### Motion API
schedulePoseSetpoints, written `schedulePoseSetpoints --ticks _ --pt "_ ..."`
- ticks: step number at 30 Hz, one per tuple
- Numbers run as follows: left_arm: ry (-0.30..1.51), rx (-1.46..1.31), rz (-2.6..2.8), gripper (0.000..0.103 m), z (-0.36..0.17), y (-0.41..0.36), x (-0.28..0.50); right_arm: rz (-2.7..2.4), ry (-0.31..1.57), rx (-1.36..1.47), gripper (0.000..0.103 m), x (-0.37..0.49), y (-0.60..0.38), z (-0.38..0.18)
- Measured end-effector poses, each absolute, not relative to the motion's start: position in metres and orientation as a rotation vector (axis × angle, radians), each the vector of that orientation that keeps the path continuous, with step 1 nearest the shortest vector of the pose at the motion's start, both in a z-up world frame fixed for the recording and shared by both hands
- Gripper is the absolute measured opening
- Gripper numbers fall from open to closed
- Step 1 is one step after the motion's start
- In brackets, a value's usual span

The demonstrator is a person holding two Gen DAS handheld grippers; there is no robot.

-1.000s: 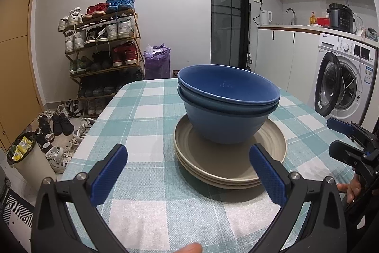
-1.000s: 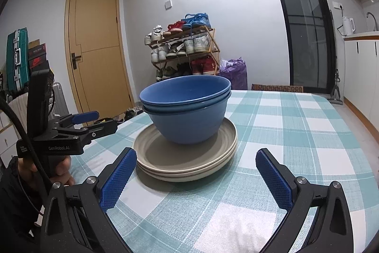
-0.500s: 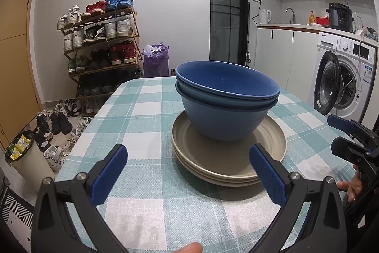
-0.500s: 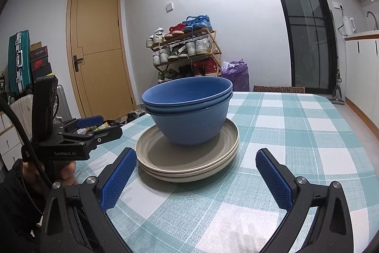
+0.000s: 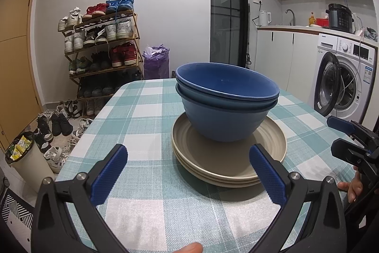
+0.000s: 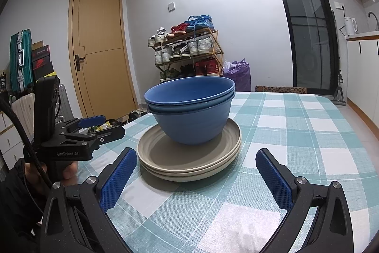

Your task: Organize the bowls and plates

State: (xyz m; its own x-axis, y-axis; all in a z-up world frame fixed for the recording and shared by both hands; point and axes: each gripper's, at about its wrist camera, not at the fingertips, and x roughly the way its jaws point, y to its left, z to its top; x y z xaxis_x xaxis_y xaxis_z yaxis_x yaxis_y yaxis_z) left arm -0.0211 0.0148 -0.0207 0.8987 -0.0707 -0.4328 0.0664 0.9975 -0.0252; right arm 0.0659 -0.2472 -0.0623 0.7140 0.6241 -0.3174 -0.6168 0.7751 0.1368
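Two nested blue bowls stand upright on a stack of beige plates in the middle of the checked table. My left gripper is open, just short of the plates' near rim, with nothing between its blue pads. My right gripper is open too, close to the plates from the other side. Each gripper shows in the other's view: the right gripper at the right edge, the left gripper at the left, held by a hand.
A shoe rack and a purple bag stand beyond the table's far end. A washing machine and kitchen counter are to the right. A bin and loose shoes lie on the floor at the left. A wooden door is behind.
Both grippers have drawn back a little and risen slightly; the bowls and plates have stayed in place. Both grippers remain open.
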Motion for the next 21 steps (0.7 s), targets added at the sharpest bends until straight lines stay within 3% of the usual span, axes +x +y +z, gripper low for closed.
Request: schedulePoseSetpoints --ticks 21 --pt "0.434 -0.051 -0.075 0.103 -0.0171 0.0191 -0.0228 0.690 0.359 0.021 0.102 0.0660 -0.2467 -0.0629"
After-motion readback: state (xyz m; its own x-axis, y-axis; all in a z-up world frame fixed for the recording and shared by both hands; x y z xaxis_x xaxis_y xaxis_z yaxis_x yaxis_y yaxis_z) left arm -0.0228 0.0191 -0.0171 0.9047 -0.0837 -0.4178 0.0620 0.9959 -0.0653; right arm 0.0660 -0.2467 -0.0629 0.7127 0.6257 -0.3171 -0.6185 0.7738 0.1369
